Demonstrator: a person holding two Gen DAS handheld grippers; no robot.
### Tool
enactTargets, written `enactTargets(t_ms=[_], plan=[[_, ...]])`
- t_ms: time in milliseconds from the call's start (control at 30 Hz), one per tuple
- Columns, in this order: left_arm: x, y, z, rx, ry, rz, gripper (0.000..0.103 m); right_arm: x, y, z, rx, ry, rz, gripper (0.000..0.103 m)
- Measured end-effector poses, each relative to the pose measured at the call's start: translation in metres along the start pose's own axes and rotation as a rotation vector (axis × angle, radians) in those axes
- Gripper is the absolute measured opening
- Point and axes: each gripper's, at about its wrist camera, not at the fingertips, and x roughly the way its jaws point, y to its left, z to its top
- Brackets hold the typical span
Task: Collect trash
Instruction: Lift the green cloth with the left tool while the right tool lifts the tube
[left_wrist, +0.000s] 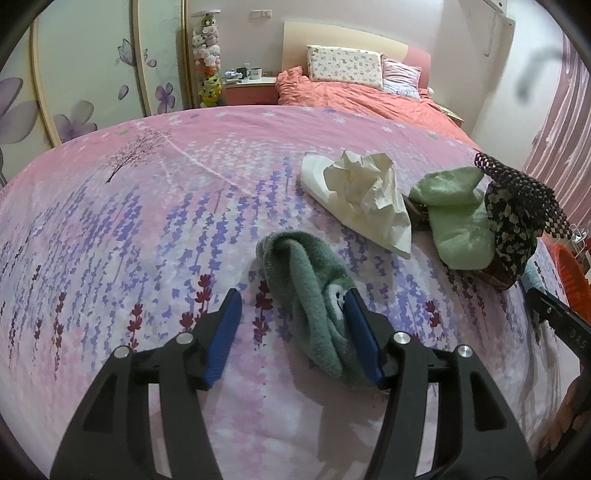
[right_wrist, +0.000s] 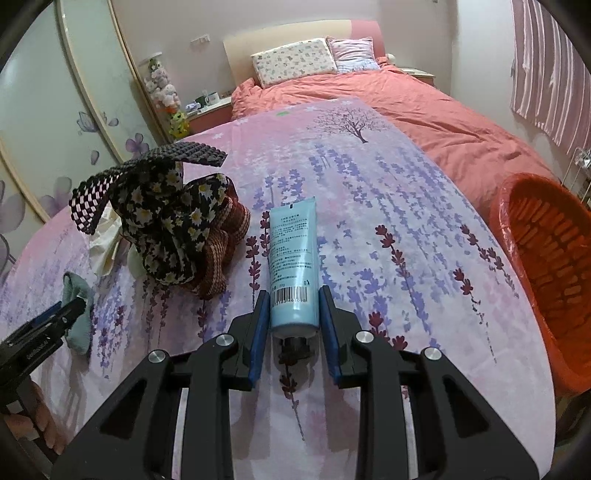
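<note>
A light blue tube with a barcode lies lengthwise between my right gripper's blue pads, cap end toward the camera; the gripper is shut on it above the lavender-print sheet. My left gripper stands open over the sheet. A rolled dull-green cloth lies between its fingers, leaning on the right pad, with the left pad well clear of it. Beyond it sits a crumpled white paper wad. In the right wrist view the left gripper's fingers show at the left edge beside the same green cloth.
An orange basket lined with clear plastic stands off the bed's right side. A black floral bag with a checkered strap and a light green cloth lie between the two grippers. Pillows and a coral duvet fill the far end.
</note>
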Motion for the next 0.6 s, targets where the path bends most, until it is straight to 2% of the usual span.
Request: enactTargets(t_ms=[333,600], plan=[[-0.0017,0.0067,-0.0015,0.007,0.002,-0.001,0.064,-0.0012,-0.0086,-0.0006,0.027,-0.003,0.032,0.028],[-0.0064,0.0010,-0.0036,0.026,0.017,-0.058,0.065,0.0017,-0.0089,0.0049,-0.031,0.007,0.042,0.028]])
